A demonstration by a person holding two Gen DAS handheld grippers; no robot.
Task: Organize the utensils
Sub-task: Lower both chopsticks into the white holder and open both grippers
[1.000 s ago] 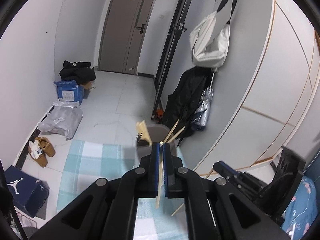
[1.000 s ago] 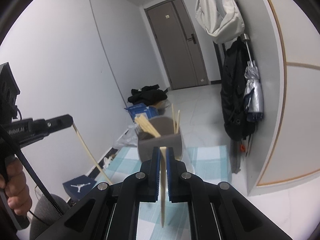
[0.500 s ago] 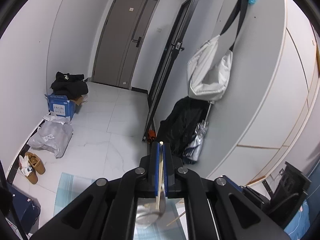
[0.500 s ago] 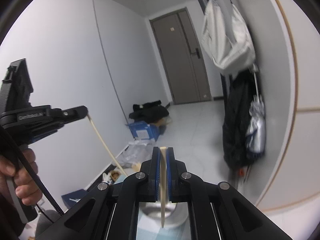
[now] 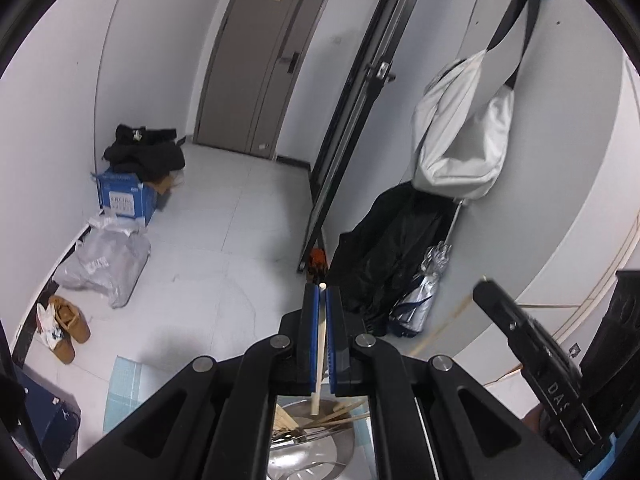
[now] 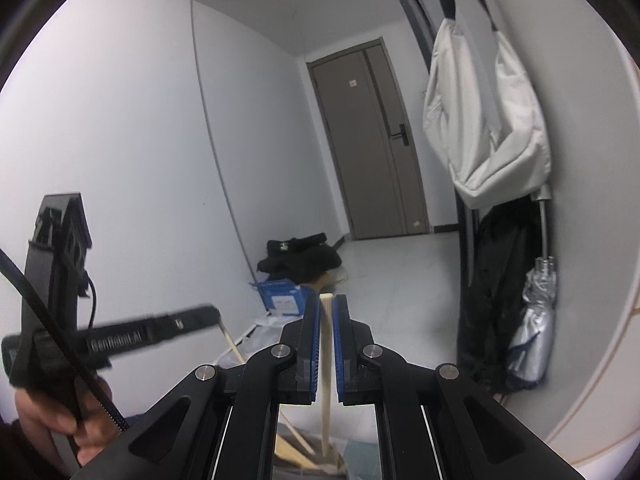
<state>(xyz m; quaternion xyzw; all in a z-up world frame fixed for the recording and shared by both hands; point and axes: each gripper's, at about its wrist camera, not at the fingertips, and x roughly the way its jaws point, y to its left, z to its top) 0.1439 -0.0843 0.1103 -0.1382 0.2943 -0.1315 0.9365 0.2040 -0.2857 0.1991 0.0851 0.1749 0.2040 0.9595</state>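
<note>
Both tools have lifted away from the metal holder (image 5: 308,456), which sat ahead of them a moment ago and now lies low between the arms of each view, over the checked cloth (image 5: 120,392) on the bench. Each chopstick has likely come out of it. The left tool (image 5: 322,344) is clamped on one chopstick (image 5: 320,360), its long axis along the fingers, lower end over the holder. The right tool (image 6: 327,344) pinches another chopstick (image 6: 326,360), likewise lengthwise, tip hanging down.
</note>
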